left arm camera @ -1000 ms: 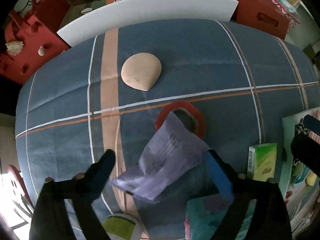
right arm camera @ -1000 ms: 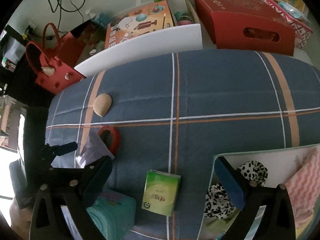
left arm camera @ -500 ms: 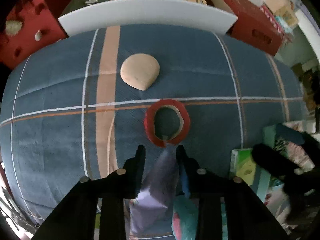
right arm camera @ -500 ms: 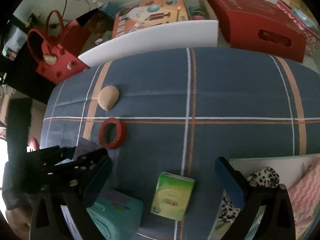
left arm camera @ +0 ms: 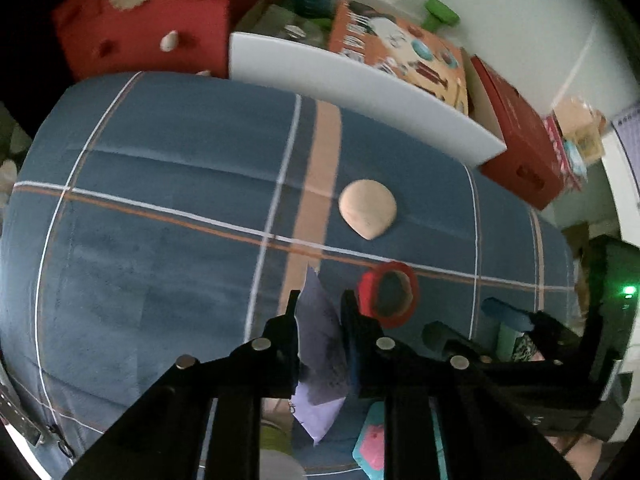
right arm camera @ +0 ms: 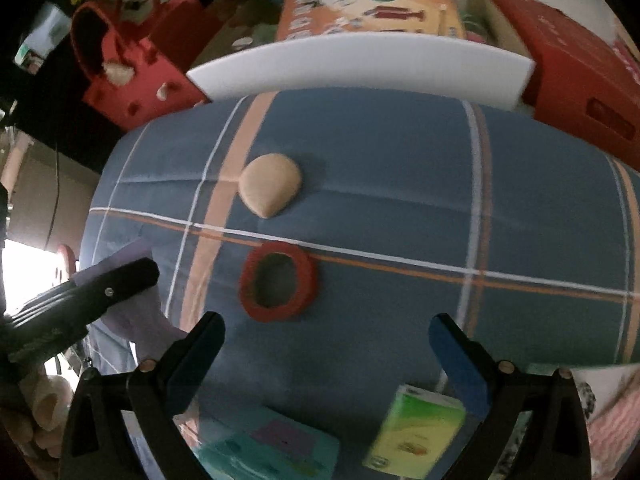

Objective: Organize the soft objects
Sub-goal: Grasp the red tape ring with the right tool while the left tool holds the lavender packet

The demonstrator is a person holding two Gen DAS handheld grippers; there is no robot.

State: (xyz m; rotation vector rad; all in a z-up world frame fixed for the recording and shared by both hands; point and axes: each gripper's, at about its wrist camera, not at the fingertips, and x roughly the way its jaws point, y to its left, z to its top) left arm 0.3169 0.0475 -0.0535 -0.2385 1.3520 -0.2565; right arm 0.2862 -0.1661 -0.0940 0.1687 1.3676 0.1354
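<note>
Left gripper [left arm camera: 318, 304] jaws, just closed, are clamped on the lilac tissue pack [left arm camera: 320, 344], lifted off the plaid blanket [left arm camera: 160, 240]. Right gripper [right arm camera: 326, 340] is held wide, empty. Beyond, probably next, the red ring [right arm camera: 278, 282]; carrying and stowing are called for.

Red tape roll [right arm camera: 279, 282] lies on blue plaid cloth [right arm camera: 400, 184]. White foam board [right arm camera: 360, 68] at far edge. Red box [right arm camera: 576, 92], red tote bag [right arm camera: 132, 80] and orange printed box [right arm camera: 368, 12] beyond.
</note>
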